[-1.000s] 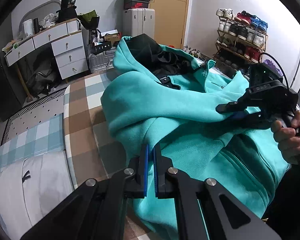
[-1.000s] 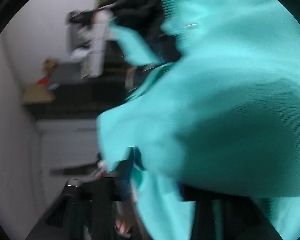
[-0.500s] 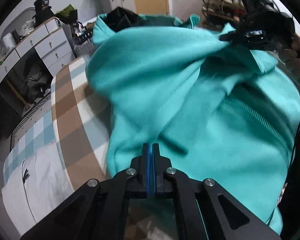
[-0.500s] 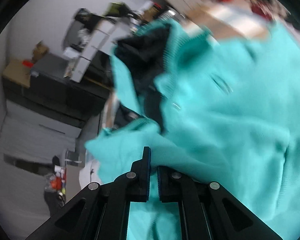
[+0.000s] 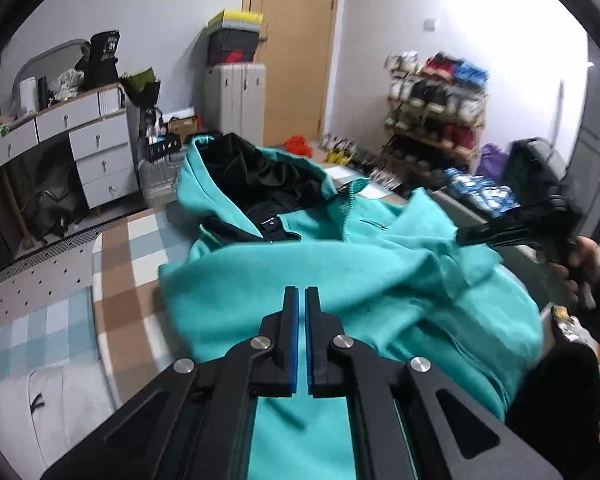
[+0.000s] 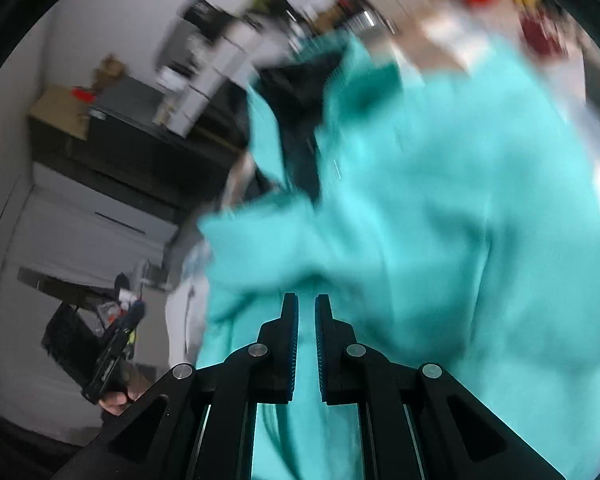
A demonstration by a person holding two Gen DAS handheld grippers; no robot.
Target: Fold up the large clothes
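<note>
A teal hooded jacket [image 5: 380,272] with a black lining [image 5: 260,176] lies on the checked tablecloth [image 5: 120,280], hood at the far end. A sleeve lies folded across its chest. My left gripper [image 5: 302,294] hovers over the jacket's near part, shut with nothing between its blue pads. My right gripper [image 5: 466,236] is in a hand at the right, just off the jacket's right edge, its fingers together and empty. In the blurred right wrist view the right gripper [image 6: 307,300] shows only a thin gap over the jacket [image 6: 440,200], and the left gripper [image 6: 112,356] is at the lower left.
White drawers [image 5: 96,152] stand at the back left, a grey suitcase [image 5: 236,96] with boxes on top by the door, and a shoe rack [image 5: 436,112] at the back right. A white cloth [image 5: 40,400] lies at the near left of the table.
The right gripper, which held the sleeve up half a second ago, has let it go and drawn off to the right. The sleeve now rests across the jacket. The left gripper rose.
</note>
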